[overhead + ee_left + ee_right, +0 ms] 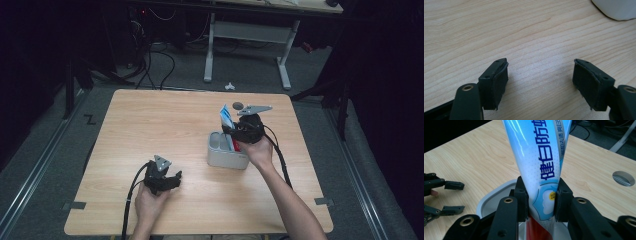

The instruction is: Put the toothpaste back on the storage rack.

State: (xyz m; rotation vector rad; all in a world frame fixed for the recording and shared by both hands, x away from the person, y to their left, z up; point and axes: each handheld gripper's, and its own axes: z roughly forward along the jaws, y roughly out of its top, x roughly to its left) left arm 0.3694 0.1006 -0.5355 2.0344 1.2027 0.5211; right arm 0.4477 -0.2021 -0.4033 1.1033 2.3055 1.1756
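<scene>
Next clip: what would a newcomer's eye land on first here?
The blue-and-white toothpaste tube stands out, clamped upright in the right tool over the grey holder at the wooden table's right half. Near the front edge, the left tool rests idle, jaws wide apart over bare wood.

The pale blue and white plastic toothpaste tube (537,162) carries large dark blue Chinese characters running along its length; in the right gripper view they read 健白防蛀, the last one cut off at the frame's top. Beside them, a narrower strip of smaller characters is too slanted to read. A small yellow badge (552,195) low on the tube holds one unclear character.
</scene>
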